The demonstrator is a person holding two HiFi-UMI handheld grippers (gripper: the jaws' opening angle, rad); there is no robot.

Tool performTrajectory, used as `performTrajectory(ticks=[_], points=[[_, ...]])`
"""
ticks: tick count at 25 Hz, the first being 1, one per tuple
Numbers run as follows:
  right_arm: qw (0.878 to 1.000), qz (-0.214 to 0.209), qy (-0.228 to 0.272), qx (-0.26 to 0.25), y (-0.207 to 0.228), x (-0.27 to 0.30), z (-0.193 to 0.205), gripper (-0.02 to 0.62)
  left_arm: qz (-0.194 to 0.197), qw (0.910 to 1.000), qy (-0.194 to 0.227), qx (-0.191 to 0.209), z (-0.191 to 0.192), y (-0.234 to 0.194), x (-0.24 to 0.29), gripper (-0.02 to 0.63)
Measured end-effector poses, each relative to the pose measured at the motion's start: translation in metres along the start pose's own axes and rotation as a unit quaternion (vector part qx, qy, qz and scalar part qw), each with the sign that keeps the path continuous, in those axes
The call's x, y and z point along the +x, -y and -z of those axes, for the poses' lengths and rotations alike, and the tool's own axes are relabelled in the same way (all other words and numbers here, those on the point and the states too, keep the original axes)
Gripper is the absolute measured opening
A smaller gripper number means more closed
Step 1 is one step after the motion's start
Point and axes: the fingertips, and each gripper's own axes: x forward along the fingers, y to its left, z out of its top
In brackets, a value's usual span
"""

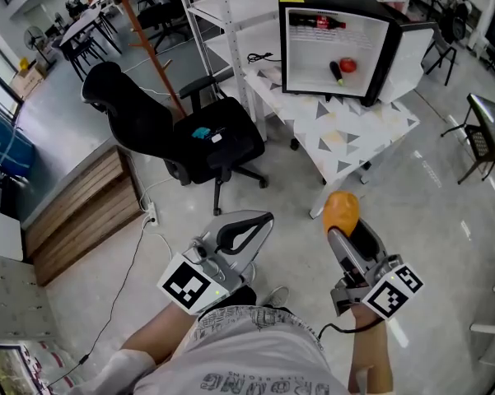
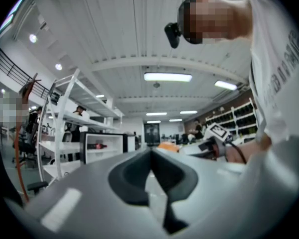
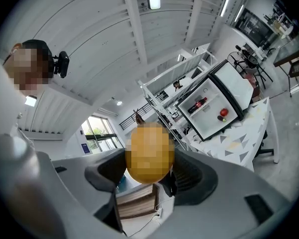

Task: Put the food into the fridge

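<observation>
Currently, a round orange fruit (image 1: pixel 341 210) is clamped in the right gripper (image 1: pixel 343 227), at 5 o'clock in the head view. The left gripper (image 1: pixel 262 218) is held with jaws together, empty. The open fridge (image 1: pixel 371 11) is seen at 1 o'clock, well apart.

In my right gripper (image 3: pixel 150 171) the orange food (image 3: pixel 149 151) is blurred over, so I can't name it. Inside the fridge (image 1: pixel 382 60), the dark thing (image 1: pixel 335 72) beside the red one (image 1: pixel 347 65) is too small to tell, perhaps a vegetable.
</observation>
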Motion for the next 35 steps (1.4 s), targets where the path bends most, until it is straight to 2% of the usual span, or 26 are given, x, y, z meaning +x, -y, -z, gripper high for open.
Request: performTrajectory(ticks=[9, 21, 35], points=[[1.0, -0.005, 0.003, 0.007, 0.02, -0.005, -0.011, 0.279, -0.002, 1.0, -0.006, 0.002, 0.003, 0.003, 0.023, 0.006], [1.0, -0.011, -0.004, -0.002, 0.053, 0.016, -0.027, 0.279, -0.009, 1.0, 0.001, 0.001, 0.016, -0.021, 0.057, 0.006], [1.0, -0.005, -0.01, 0.0, 0.096, 0.072, -0.045, 0.279, -0.007, 0.9999, -0.001, -0.012, 0.037, -0.08, 0.097, 0.006]])
